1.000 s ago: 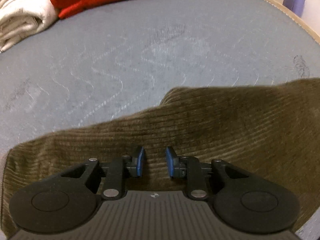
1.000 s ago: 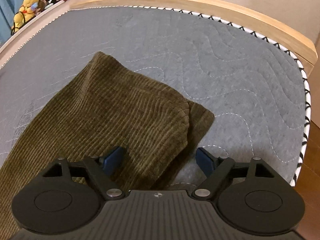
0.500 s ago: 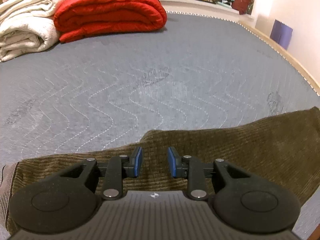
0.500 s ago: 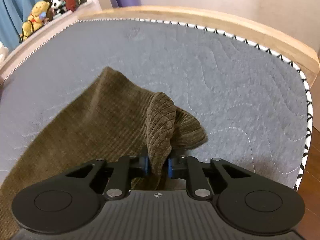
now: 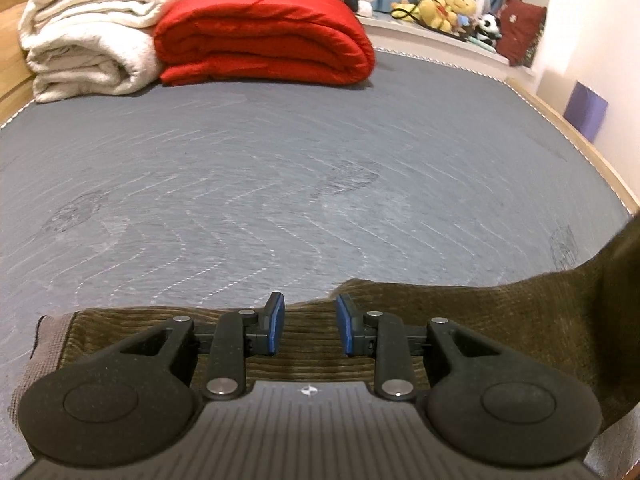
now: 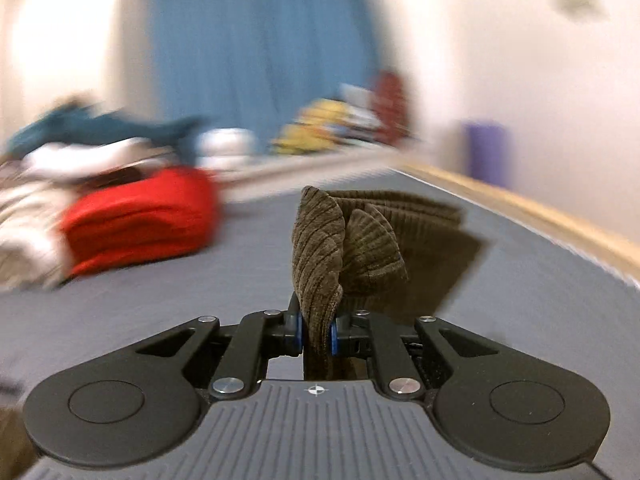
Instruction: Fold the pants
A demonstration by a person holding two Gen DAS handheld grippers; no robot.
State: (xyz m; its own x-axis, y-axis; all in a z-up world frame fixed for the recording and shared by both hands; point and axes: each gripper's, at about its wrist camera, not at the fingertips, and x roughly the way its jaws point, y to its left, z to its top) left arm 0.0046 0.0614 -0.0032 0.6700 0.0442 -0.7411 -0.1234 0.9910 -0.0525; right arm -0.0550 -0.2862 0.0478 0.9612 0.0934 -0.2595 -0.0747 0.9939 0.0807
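Left gripper (image 5: 307,330) stands with its blue-padded fingers (image 5: 275,325) a narrow gap apart and nothing between them, low over the olive corduroy pants (image 5: 500,320). In the left wrist view the pants lie across the near part of the grey quilted mattress (image 5: 280,184), directly beneath the gripper; a paler waistband (image 5: 44,344) shows at the left end of the pants, and the right end of the cloth rises off the mattress toward the frame edge. At the far end of the mattress a folded red blanket (image 5: 264,36) rests beside a folded white blanket (image 5: 88,40), the two touching. Stuffed toys (image 5: 448,8) sit on a ledge beyond the far right corner of the mattress, and a purple item (image 5: 585,116) leans against the wall past the mattress's right edge. Right gripper (image 6: 315,330), in the right wrist view, is clamped on a bunched fold of the pants (image 6: 320,248), the corduroy standing up between its pads and held above the mattress (image 6: 540,300). This view is heavily blurred beyond the gripper; the red blanket (image 6: 140,220) and a blue curtain (image 6: 260,60) are recognisable only by colour at the far end of the mattress.
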